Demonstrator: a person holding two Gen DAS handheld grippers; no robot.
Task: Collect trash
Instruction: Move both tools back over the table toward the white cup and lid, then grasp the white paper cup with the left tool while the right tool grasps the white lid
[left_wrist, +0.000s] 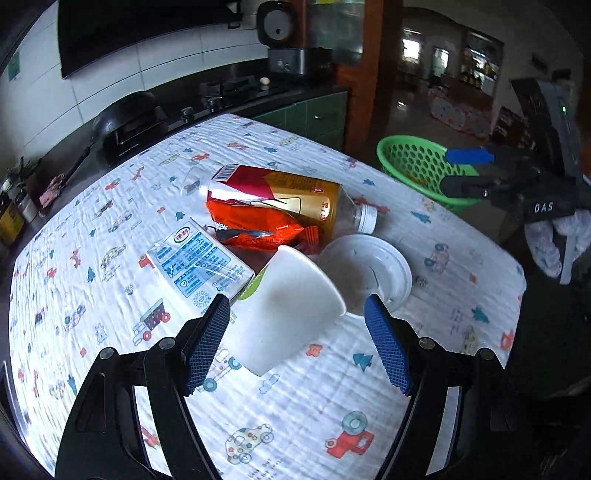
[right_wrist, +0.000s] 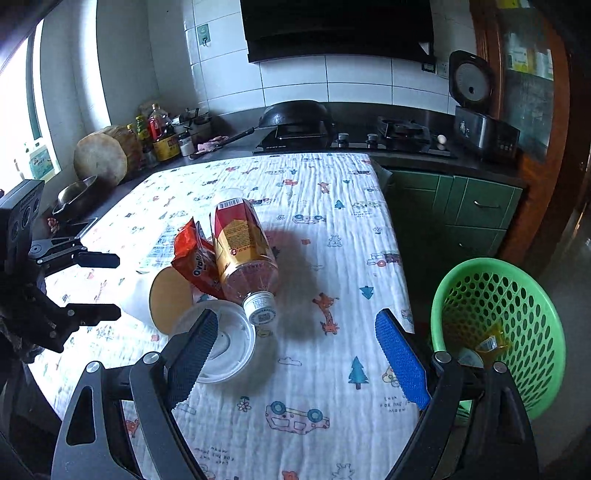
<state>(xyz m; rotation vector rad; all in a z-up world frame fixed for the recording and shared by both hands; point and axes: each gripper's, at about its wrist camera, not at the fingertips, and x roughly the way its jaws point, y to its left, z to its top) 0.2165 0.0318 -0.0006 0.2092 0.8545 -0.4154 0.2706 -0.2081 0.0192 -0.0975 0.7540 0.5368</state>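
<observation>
A pile of trash lies on the patterned tablecloth (left_wrist: 110, 229): a plastic bottle (left_wrist: 295, 195) with a red and gold label, an orange snack wrapper (left_wrist: 255, 227), a white and blue milk carton (left_wrist: 199, 264), a white paper cup (left_wrist: 288, 306) on its side and a white plastic lid (left_wrist: 373, 273). My left gripper (left_wrist: 297, 343) is open, its fingers on either side of the cup's base. My right gripper (right_wrist: 299, 358) is open and empty above the cloth, its left finger over the lid (right_wrist: 221, 343). The bottle (right_wrist: 243, 254), the wrapper (right_wrist: 195, 262) and the cup (right_wrist: 162, 299) lie beyond it.
A green plastic basket (right_wrist: 517, 295) stands on the floor off the table's right edge, with a yellow wrapper inside. It also shows in the left wrist view (left_wrist: 413, 155). Behind the table runs a counter with a stove (right_wrist: 369, 140), a wok and a rice cooker.
</observation>
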